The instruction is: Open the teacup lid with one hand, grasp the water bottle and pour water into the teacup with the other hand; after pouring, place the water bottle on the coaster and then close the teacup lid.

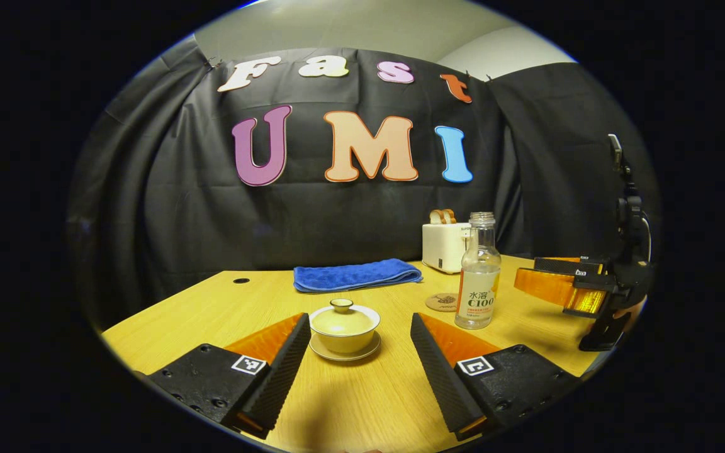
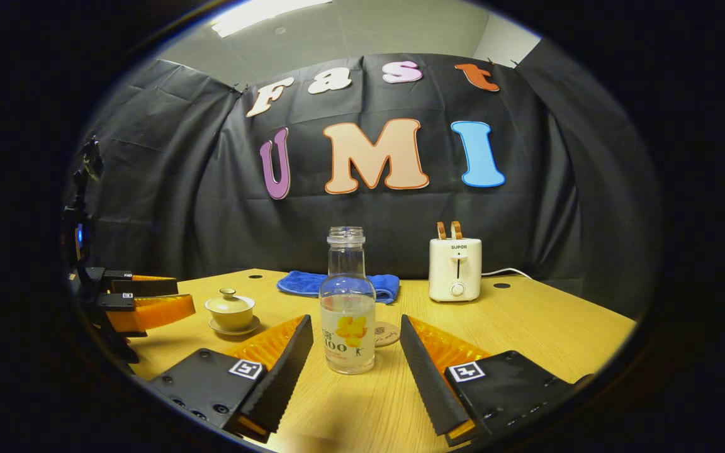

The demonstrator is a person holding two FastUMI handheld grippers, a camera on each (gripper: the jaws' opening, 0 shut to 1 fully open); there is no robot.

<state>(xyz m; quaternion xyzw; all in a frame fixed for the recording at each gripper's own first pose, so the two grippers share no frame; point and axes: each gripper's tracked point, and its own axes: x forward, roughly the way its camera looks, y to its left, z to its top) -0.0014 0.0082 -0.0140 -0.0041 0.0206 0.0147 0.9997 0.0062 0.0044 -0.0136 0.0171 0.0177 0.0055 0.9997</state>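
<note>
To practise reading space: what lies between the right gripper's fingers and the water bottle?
Bare tabletop: in the right gripper view, the open right gripper frames the water bottle untouched.

left tongs (image 1: 360,346), black screwed bodies, square coded tags; right tongs (image 2: 352,349) alike

Smooth pale wood-grain table (image 1: 224,302), glossy glazed ceramic teacup (image 1: 344,331) with lid (image 1: 342,306), clear glossy water bottle (image 2: 347,308) (paper-like label), soft nubby blue cloth towel (image 1: 355,275), glossy plastic toaster (image 2: 455,269), matt coaster (image 1: 441,302)
</note>
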